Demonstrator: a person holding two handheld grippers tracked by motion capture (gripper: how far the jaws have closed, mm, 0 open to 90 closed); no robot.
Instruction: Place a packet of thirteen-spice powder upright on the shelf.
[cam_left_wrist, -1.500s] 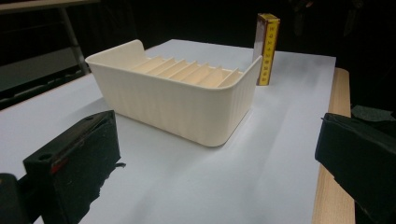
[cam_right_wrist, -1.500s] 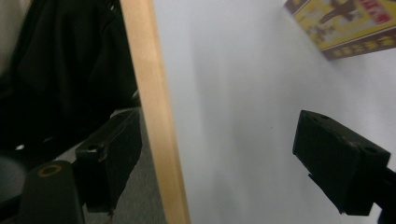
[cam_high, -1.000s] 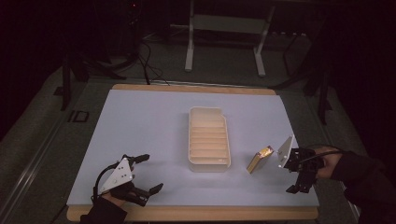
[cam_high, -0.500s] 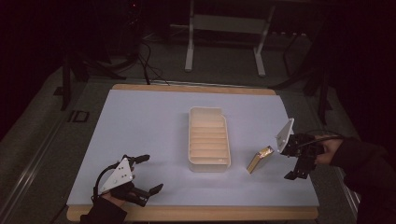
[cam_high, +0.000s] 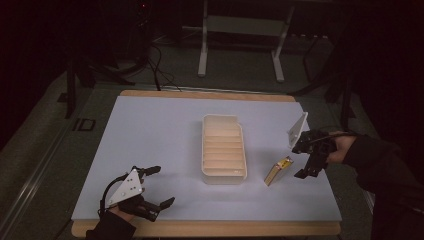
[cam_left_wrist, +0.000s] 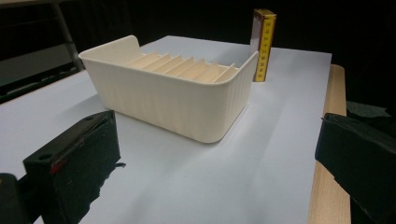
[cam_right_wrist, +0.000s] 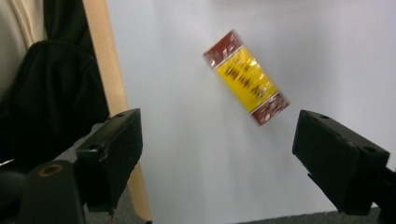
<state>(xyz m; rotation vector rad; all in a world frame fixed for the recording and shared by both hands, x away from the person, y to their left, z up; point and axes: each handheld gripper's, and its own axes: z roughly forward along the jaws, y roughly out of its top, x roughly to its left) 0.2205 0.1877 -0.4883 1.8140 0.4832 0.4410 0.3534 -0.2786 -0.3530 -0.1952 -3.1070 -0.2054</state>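
Print on the yellow box (cam_right_wrist: 246, 77) blurred, unreadable.

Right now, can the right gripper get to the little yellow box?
Probably yes. The right gripper hangs open just beside the box, which stands alone on the table with nothing between them; the tray sits on its far side.

Room dark, only the worktop (cam_high: 150, 130) lit: pale blue-white sheet over a light wood board, wood edge (cam_high: 210, 229) showing along near and far sides. Grey floor (cam_high: 235, 75) around it. White metal stand (cam_high: 240, 45) with two legs behind the far edge, black cables (cam_high: 160, 65) trailing on the floor to its left. Dark tripod-like legs (cam_high: 75, 85) at far left, more dark frame legs (cam_high: 340, 85) at far right. Walls lost in shadow
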